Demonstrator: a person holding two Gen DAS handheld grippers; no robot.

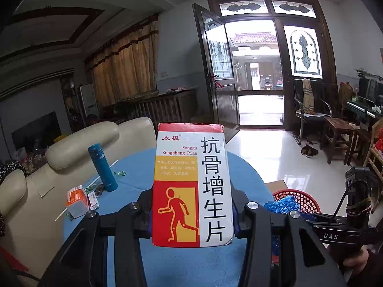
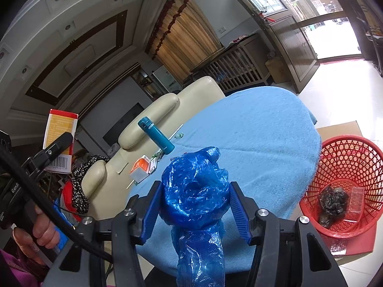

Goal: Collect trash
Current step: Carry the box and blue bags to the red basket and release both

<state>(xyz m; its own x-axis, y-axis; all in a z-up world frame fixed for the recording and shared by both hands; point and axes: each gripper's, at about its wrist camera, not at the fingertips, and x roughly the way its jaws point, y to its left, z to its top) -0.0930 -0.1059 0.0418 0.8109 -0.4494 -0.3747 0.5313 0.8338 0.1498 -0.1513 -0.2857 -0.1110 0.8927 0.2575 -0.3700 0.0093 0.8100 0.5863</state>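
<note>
Both raised above table: left gripper clamps upright medicine box; right gripper clamps blue plastic bag.

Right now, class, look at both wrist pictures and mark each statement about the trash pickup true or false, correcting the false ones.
1. The left gripper holds a medicine box. True.
2. The right gripper holds a glass bottle. False: its jaws clamp a crumpled blue plastic bag.
3. The red basket stands on the table. False: it sits lower, beside the blue-covered table.
4. The red basket already has something in it. True.
5. The teal flask lies on its side. False: it stands upright.
</note>
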